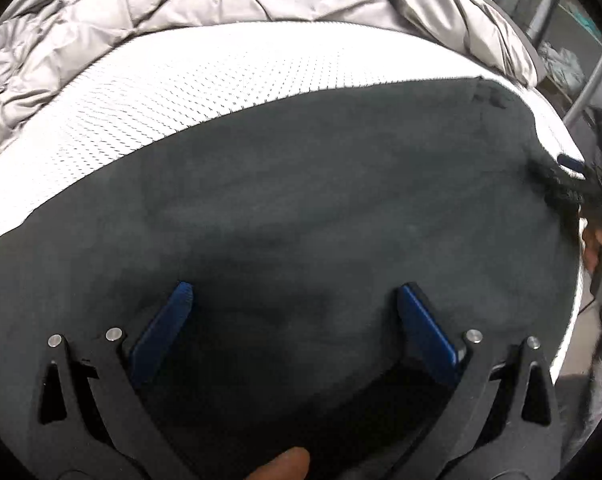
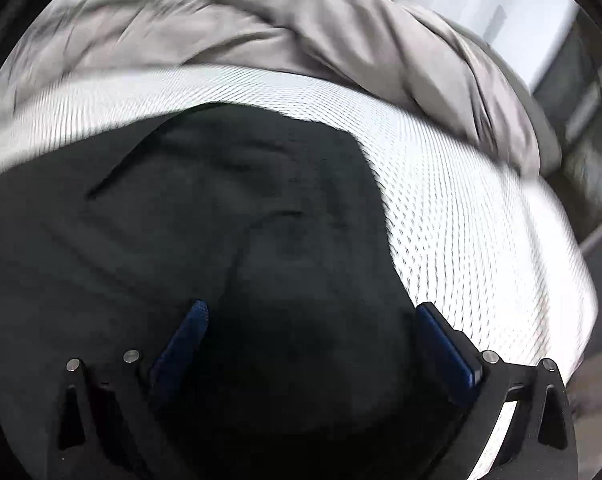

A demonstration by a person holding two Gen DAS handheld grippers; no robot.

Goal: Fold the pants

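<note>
pants [image 1: 321,184]: dark, spread flat on the mattress [image 1: 149,100] so you can find an edge; one end reaches the mattress corner.
left tongs [image 1: 293,292]: released, blue pads wide apart, low over mid-cloth, holding nothing.
right tongs [image 2: 313,312]: released too, over the wider end by a curved seam; right pad near the cloth edge, likely lining up a pinch.
comforter [image 2: 341,32]: grey, bunched at the far side, off the pants.
room: shelving [image 1: 561,52] past the bed, blurred.
</note>
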